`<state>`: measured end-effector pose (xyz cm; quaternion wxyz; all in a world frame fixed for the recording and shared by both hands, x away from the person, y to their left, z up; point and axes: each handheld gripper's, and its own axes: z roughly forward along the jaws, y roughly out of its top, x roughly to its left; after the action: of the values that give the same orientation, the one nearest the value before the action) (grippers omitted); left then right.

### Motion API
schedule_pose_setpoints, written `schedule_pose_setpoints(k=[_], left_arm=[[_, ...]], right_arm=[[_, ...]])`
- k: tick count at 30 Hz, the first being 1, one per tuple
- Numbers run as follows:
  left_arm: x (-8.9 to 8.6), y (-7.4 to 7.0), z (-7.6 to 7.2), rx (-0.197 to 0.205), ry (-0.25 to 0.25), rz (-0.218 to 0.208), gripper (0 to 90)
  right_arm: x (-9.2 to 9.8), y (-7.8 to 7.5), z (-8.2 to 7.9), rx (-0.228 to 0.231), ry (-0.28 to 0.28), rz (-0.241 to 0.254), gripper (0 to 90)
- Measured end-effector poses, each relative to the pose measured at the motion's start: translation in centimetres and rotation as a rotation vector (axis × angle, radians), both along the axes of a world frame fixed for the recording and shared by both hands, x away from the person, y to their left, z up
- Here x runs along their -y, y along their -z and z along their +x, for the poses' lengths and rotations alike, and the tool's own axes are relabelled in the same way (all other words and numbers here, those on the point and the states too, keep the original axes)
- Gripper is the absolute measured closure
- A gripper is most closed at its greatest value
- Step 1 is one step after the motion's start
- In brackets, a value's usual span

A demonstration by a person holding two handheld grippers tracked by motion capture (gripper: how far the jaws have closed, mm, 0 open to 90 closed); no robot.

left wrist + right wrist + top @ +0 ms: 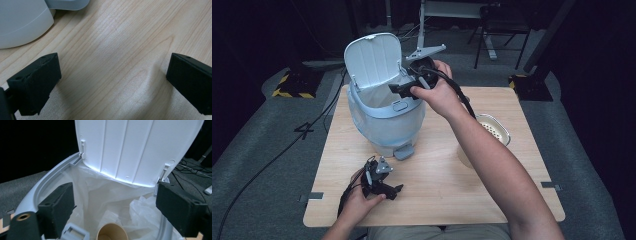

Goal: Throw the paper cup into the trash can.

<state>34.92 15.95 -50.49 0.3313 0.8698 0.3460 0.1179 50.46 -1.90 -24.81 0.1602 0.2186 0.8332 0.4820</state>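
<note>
A pale blue pedal bin (pixel 384 117) stands on the wooden table (pixel 447 190) with its lid (pixel 374 60) swung up. My right gripper (pixel 401 89) is held over the bin's mouth, its jaws open and nothing between the pads. In the right gripper view the gripper (pixel 113 205) looks into the white liner bag (pixel 100 195), where a brown paper cup (pixel 112 233) lies below the jaws, apart from them. My left gripper (pixel 396 190) rests low at the table's front left, and in its own view the gripper (pixel 113 75) stands open over bare wood.
The bin's foot pedal (pixel 404 152) points toward me. A white perforated bowl (pixel 496 129) sits at the table's right, with a beige thing (pixel 463 156) partly hidden under my right forearm. A cable (pixel 272 160) runs over the grey floor at left.
</note>
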Motion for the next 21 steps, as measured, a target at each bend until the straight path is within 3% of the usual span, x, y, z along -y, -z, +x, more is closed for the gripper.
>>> schedule_pose_setpoints(k=[3,10,15,17,21], left_arm=[[0.0,0.0,0.0,0.000,-0.004,0.001,0.3],[0.0,0.0,0.0,0.002,-0.007,0.000,0.2],[0.0,0.0,-0.1,0.001,-0.015,0.001,0.2],[0.1,0.0,-0.4,0.009,-0.042,0.003,0.5],[0.1,0.0,-0.7,0.008,-0.023,0.002,0.8]], right_arm=[[0.5,-0.4,-0.5,0.010,-0.021,-0.007,15.6],[3.4,-2.2,-2.8,0.025,-0.062,0.035,15.7],[5.4,-2.3,-4.0,0.030,-0.071,0.026,16.0],[7.3,-2.3,-4.8,0.020,-0.070,0.044,16.1],[9.3,-2.2,-5.6,0.023,-0.063,0.056,16.0]])
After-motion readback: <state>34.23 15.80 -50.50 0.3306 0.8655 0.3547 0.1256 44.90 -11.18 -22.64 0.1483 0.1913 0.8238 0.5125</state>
